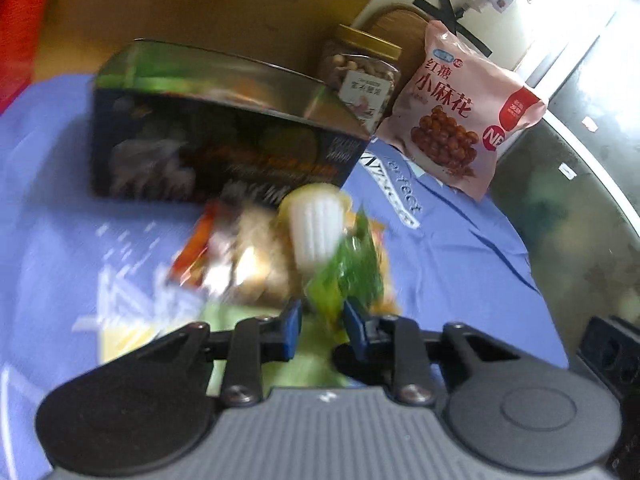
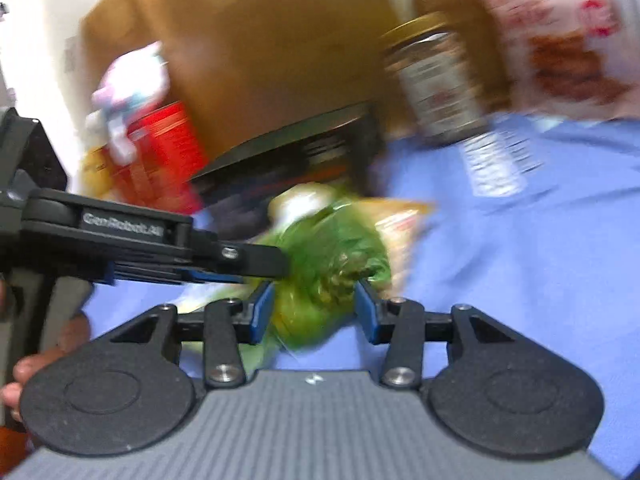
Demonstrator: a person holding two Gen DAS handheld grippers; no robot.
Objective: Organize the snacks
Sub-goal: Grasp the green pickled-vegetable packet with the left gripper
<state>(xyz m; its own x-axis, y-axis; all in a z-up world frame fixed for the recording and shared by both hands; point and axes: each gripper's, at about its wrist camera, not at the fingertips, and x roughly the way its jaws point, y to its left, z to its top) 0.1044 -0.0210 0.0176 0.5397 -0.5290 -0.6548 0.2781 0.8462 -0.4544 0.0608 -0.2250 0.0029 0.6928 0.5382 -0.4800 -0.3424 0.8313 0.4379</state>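
Note:
A green snack bag (image 1: 348, 272) lies blurred on the blue cloth (image 1: 460, 248) among other small packets. My left gripper (image 1: 322, 322) has its blue pads on either side of the bag's near end and looks shut on it. In the right wrist view my right gripper (image 2: 314, 306) has the same green bag (image 2: 328, 268) between its pads, which seem to press it. The left gripper (image 2: 256, 262) enters from the left and meets the bag too. A white ribbed cup (image 1: 316, 228) and an orange packet (image 1: 200, 244) lie beside the bag.
A dark tin box (image 1: 224, 128) stands behind the pile. A nut jar with a gold lid (image 1: 360, 68) and a pink snack bag (image 1: 460, 108) stand at the back right. A cardboard box (image 2: 260, 52) and a red pack (image 2: 168, 152) are at the back left.

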